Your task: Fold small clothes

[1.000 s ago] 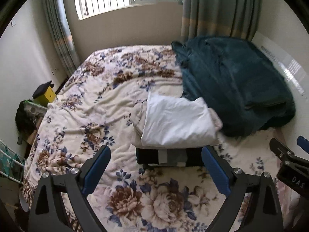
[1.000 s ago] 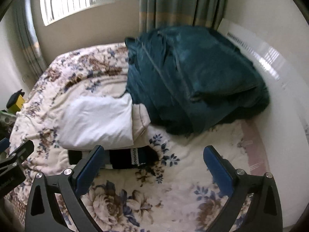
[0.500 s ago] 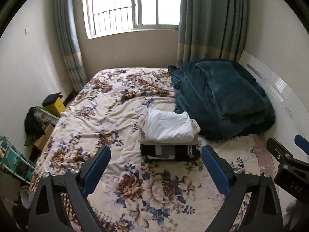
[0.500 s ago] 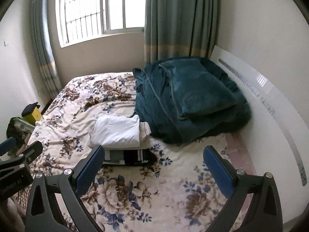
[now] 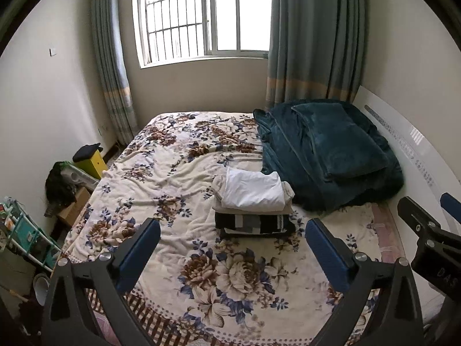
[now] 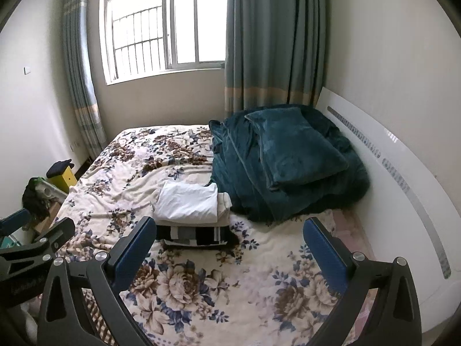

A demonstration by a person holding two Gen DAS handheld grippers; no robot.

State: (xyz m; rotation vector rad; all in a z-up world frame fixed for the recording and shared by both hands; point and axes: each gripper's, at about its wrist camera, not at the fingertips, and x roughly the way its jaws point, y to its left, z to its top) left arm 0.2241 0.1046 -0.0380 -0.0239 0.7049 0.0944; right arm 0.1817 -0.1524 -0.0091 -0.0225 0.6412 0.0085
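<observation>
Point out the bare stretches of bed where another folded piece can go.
Free: the floral blanket left of the folded stack, up toward the window, and the near strip between the stack and both open claws. Crowded: the right side, where the teal bedding touches the stack's edge.
</observation>
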